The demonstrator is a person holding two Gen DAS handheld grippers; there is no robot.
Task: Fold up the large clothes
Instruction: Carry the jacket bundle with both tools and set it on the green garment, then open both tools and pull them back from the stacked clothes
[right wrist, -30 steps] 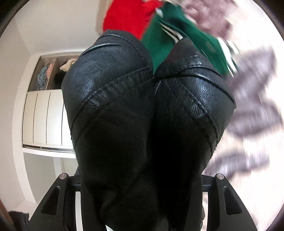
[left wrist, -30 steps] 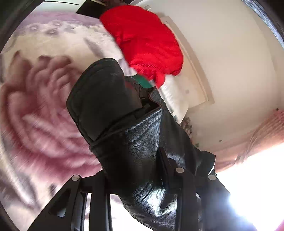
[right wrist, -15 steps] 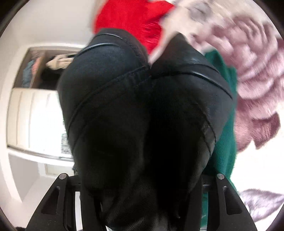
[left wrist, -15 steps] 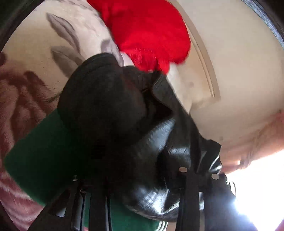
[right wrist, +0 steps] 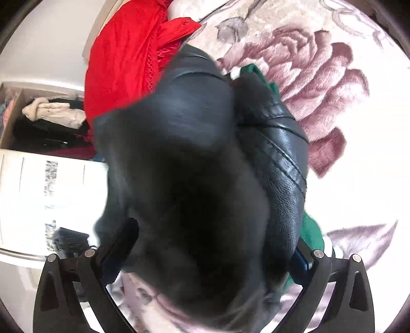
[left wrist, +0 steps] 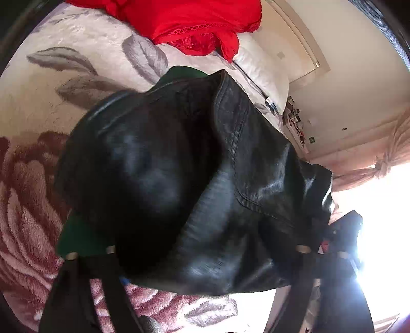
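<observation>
Both tools gripped the black leather jacket (left wrist: 194, 179); the left tool (left wrist: 205, 258) and right tool (right wrist: 202, 258) each had leather bunched between spread fingers, likely to lower a fold onto the floral bed cover (left wrist: 38, 107) over a green garment (right wrist: 310, 230); only the right view showed a wardrobe shelf (right wrist: 46, 120); only the left, a bright window (left wrist: 384, 205); both showed red clothing (left wrist: 194, 23).

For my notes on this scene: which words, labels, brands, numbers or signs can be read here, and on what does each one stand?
None can be read.
Black leather jacket: no label or brand shows.
Red garment, green garment: no text shows.
White cabinet front: dark marks, too blurred to read.
Small green sticker on the wall: too small to read.
</observation>
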